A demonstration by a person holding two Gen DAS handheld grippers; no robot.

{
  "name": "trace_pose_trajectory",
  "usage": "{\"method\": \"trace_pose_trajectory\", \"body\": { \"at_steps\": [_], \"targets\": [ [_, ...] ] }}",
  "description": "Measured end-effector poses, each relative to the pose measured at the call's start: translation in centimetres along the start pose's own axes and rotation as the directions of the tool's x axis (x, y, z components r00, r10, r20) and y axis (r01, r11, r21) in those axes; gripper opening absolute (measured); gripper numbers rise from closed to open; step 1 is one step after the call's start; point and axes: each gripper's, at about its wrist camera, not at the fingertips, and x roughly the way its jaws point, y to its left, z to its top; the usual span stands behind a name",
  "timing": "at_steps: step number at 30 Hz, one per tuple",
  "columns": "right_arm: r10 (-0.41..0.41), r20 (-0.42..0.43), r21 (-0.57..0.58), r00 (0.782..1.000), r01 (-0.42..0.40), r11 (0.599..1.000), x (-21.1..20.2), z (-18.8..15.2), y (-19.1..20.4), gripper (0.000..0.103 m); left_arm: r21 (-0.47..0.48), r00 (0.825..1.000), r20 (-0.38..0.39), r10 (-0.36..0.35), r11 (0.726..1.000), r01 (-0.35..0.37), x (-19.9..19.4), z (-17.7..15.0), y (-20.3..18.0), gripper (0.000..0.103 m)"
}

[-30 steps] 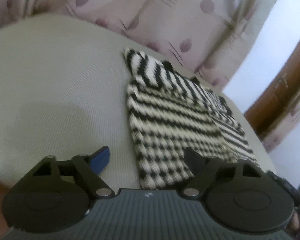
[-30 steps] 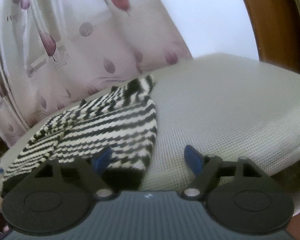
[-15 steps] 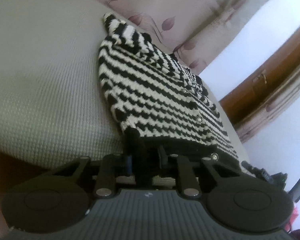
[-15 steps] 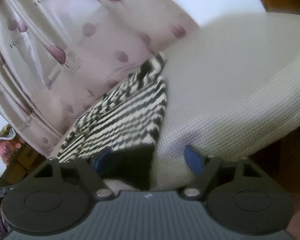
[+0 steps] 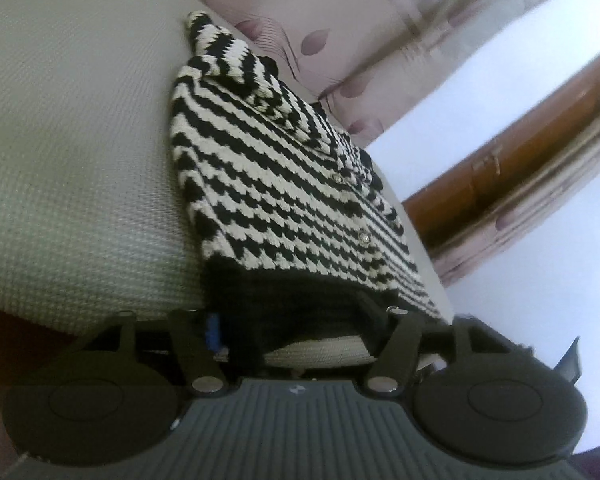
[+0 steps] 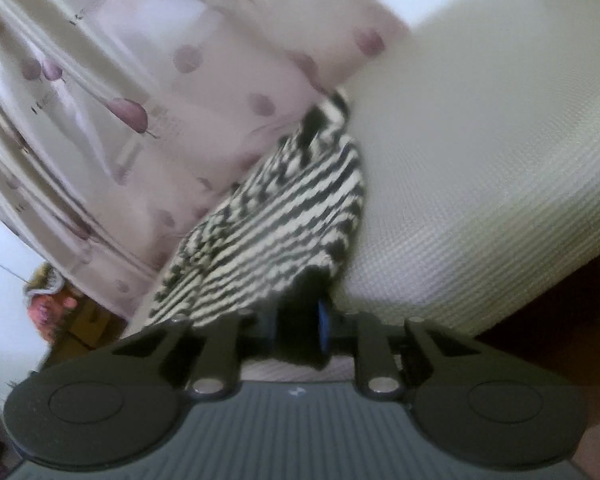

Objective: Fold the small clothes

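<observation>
A black-and-white striped knit cardigan (image 5: 280, 184) with small buttons lies on a pale textured cushion (image 5: 80, 140), its black hem hanging over the near edge. My left gripper (image 5: 292, 324) is at that edge and its jaws are opening. The hem sits loosely between the fingers, with the blue pad (image 5: 212, 328) just clear of it. In the right wrist view the cardigan (image 6: 280, 232) is blurred. My right gripper (image 6: 299, 324) is closing at the hem's other corner, and its blue pads (image 6: 323, 320) pinch the black hem.
A pink curtain with a leaf print (image 5: 320, 8) hangs just behind the cushion (image 6: 480, 160). A brown wooden frame (image 5: 520, 160) stands at the right against a white wall. Colourful clutter (image 6: 48, 300) lies low at the left. The cushion drops off right in front of both grippers.
Both grippers came down to the cushion's near edge. The left one pinched the hem half a second ago and now stands spread. The right one went from wide open to closed on the hem.
</observation>
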Motion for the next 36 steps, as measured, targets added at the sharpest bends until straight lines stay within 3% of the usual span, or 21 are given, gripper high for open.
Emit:
{"method": "trace_pose_trajectory", "body": {
  "at_steps": [3,5,7,8,9,12,23,36],
  "targets": [
    [0.014,-0.008,0.011,1.0,-0.014,1.0,0.6,-0.1,0.1,0.025,0.015,1.0,-0.002,0.006,1.0,-0.006,0.3,-0.2,-0.3,0.065],
    [0.024,-0.016,0.02,1.0,-0.024,1.0,1.0,-0.2,0.1,0.025,0.003,1.0,-0.004,0.008,1.0,-0.008,0.5,-0.3,-0.2,0.058],
    [0.017,-0.013,0.018,1.0,-0.017,1.0,1.2,-0.3,0.2,0.025,0.014,0.999,0.0,0.044,0.999,-0.044,0.6,-0.3,0.0,0.029],
    [0.017,-0.015,0.018,1.0,-0.017,1.0,1.1,-0.3,0.2,0.022,0.029,0.998,0.0,0.069,0.997,-0.069,0.7,-0.2,0.0,0.009],
    [0.008,-0.017,0.014,1.0,-0.008,1.0,1.1,-0.3,0.2,0.014,0.036,0.997,0.005,0.072,0.997,-0.073,0.7,-0.3,0.2,0.009],
    [0.0,-0.017,0.016,1.0,0.001,1.0,1.0,-0.3,0.2,0.011,0.049,0.995,0.055,0.085,0.995,-0.088,0.0,-0.4,-0.5,0.009],
    [0.137,0.081,0.101,0.987,-0.145,0.984,-0.3,1.6,1.5,0.011,0.075,0.966,0.255,0.052,0.994,-0.074,-2.0,1.4,-4.4,0.009],
    [0.221,0.144,0.118,0.965,-0.239,0.964,1.2,6.3,3.0,0.011,0.063,0.921,0.387,0.042,0.995,-0.072,-2.4,5.8,-6.8,0.009]
  ]
}}
